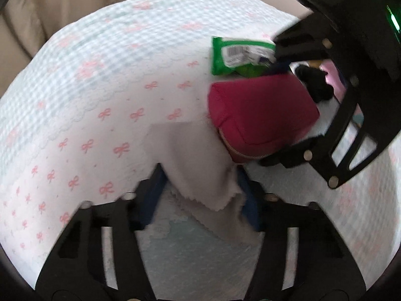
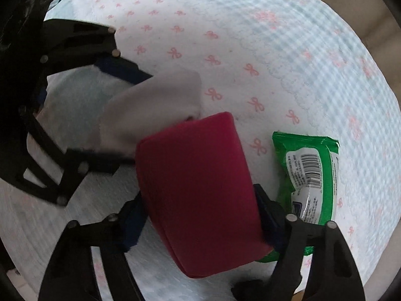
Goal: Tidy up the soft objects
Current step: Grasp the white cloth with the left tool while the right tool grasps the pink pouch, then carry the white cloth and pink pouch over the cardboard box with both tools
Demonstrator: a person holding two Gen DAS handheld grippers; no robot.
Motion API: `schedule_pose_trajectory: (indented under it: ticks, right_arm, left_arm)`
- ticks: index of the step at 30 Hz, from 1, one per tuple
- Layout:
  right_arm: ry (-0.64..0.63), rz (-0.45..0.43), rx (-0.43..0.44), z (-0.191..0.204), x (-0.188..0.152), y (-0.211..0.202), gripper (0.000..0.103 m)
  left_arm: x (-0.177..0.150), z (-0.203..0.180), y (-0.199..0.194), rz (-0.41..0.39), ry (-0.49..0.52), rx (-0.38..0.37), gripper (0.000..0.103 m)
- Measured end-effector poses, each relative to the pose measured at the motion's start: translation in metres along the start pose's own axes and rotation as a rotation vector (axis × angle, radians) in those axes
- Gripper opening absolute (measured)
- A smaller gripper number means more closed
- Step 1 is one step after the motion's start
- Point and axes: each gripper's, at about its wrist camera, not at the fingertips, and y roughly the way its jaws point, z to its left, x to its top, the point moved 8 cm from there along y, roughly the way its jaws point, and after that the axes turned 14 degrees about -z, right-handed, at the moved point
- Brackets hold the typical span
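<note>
Pouch (image 2: 198, 188) clamped in right claw (image 2: 200, 215); wipes pack (image 2: 310, 175) just beside, bedspread (image 2: 250, 50) beyond.

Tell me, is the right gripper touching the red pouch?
Touching. The right wrist view shows the right gripper with a finger pressed against each side of the red pouch.

One dark red, block-shaped fabric pouch (image 2: 198, 190) with a zip along its edge serves as the landmark. One pale grey cloth (image 2: 155, 107) with a frayed edge touches the pouch's far-left corner in the right wrist view. One green plastic wipes packet (image 2: 310, 173) with a white barcode label lies just beside the pouch's right side. One white bedspread (image 2: 250, 50) printed with pink bows and pale blue checks lies under the pouch. Two black two-finger grippers appear: the left gripper (image 1: 203, 195) and the right gripper (image 2: 200, 225).
</note>
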Motion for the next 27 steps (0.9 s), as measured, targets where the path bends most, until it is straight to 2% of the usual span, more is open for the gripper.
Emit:
schedule_pose_trajectory:
  ticks: [2, 4, 8, 12, 18, 24, 27]
  right_arm:
    - [0.016, -0.008, -0.018, 0.001, 0.001, -0.002, 0.065]
    - [0.038, -0.021, -0.041, 0.003, 0.001, -0.004, 0.060]
    - [0.118, -0.048, -0.069, 0.003, -0.002, -0.016, 0.051]
    - [0.243, -0.093, -0.089, -0.003, -0.002, -0.033, 0.043]
    - [0.437, -0.177, -0.136, -0.007, 0.002, -0.073, 0.040]
    - [0.612, -0.261, -0.199, -0.002, 0.011, -0.148, 0.040]
    - [0.647, -0.285, -0.243, 0.007, 0.021, -0.190, 0.040]
  left_arm:
    - [0.002, 0.006, -0.001, 0.002, -0.039, 0.000, 0.025]
    - [0.004, 0.008, -0.001, 0.006, -0.071, -0.013, 0.019]
    - [0.007, 0.008, -0.005, 0.017, -0.060, -0.003, 0.014]
    - [0.012, 0.013, -0.019, 0.018, -0.090, 0.010, 0.014]
    - [0.032, 0.019, -0.054, -0.002, -0.137, 0.027, 0.014]
    - [0.072, 0.012, -0.115, -0.044, -0.179, 0.035, 0.014]
    - [0.101, 0.000, -0.149, -0.079, -0.194, 0.033, 0.014]
